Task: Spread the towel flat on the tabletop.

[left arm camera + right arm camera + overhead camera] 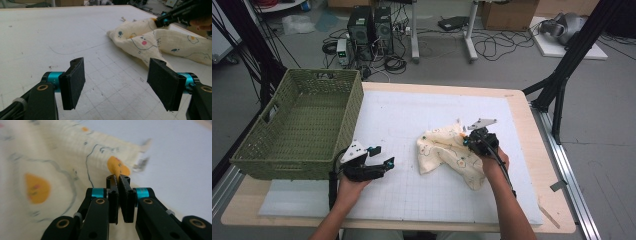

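A cream cloth (447, 152) printed with orange and blue figures lies crumpled right of centre on the white gridded mat (412, 190). My right gripper (466, 140) is at the cloth's far edge. In the right gripper view, the right gripper (119, 178) is shut, with a fold of the cloth (62, 157) pinched between its pads. My left gripper (382, 155) rests low near the basket, open, with nothing between its jaws. The left gripper view has the left gripper (120, 82) wide over bare mat, the cloth (150, 42) ahead and the right gripper (162, 21) on it.
A green woven basket (352, 115) stands on the table's left side, just behind my left hand. A small label (141, 165) hangs off the cloth's edge. Beyond the table are computer towers, cables and a black stand leg at the right.
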